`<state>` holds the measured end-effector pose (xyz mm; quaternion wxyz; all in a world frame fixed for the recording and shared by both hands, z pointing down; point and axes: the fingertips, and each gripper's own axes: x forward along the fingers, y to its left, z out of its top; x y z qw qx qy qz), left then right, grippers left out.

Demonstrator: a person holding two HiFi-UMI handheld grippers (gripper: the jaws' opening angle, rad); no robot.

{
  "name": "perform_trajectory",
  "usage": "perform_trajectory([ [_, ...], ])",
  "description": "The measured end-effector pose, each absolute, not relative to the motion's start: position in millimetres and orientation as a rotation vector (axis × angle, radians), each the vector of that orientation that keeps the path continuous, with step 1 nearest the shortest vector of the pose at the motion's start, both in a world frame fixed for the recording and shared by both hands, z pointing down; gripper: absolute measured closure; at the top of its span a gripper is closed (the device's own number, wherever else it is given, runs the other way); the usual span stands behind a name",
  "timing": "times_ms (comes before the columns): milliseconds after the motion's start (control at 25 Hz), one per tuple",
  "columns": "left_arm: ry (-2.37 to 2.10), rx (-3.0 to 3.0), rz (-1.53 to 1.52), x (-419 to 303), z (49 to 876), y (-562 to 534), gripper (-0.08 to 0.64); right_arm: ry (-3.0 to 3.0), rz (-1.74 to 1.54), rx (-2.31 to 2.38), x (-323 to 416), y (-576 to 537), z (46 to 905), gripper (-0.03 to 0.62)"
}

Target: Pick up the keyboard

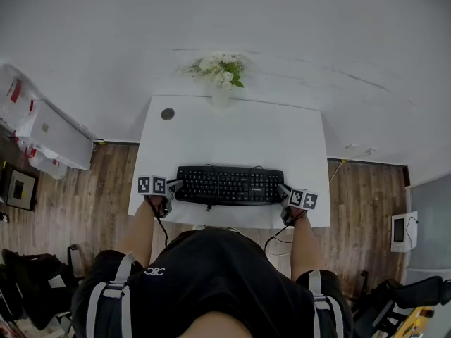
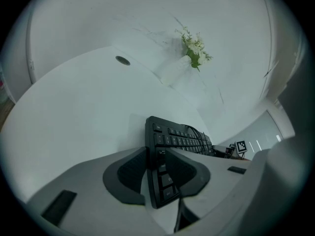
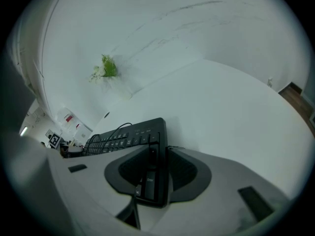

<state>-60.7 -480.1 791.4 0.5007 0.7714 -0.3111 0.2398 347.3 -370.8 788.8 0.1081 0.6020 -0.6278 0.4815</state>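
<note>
The left tongs (image 1: 173,188) are closed to a middling width on the left end of the long black computer keyboard (image 1: 229,185). In the left gripper view these tongs (image 2: 157,173) have one dark ribbed pad lying over the end keys and the other against the keyboard's (image 2: 178,140) underside, with the end edge sunk between them. The right tongs (image 1: 283,192) grip the opposite end in the same way. In the right gripper view the tongs (image 3: 155,173) have their pads set on either face of the keyboard (image 3: 125,135), with its short edge and the Enter key wedged between. Each pair of tongs carries a cube with square markers, one (image 1: 151,185) just left of the keyboard and one (image 1: 304,199) just right of it. So the keyboard spans from one pair of tongs to the other, lengthwise across the near part of the white rectangular tabletop (image 1: 232,132), close to the person's body. A thin black cable (image 3: 114,128) loops over the keyboard's far edge. Beyond the keyboard, at the far edge of the tabletop, stands a white vase of pale flowers and green leaves (image 1: 221,72). A small round dark grommet hole (image 1: 168,114) lies beyond the keyboard's left end. A brown wood-plank floor (image 1: 84,196) shows on both sides of the keyboard, past the tabletop's edges.
</note>
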Motion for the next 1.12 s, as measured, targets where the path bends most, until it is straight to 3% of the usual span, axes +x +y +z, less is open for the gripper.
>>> perform_trajectory([
  [560,-0.829,2.023,0.377,-58.9,710.8,-511.3,0.437,-2.040,1.128,1.894,351.8,-407.7,690.6,0.469],
  [1120,-0.894,2.419,0.049,-39.1,515.2,-568.2,0.436,-2.345,0.561,2.079,369.6,-456.9,487.5,0.469],
])
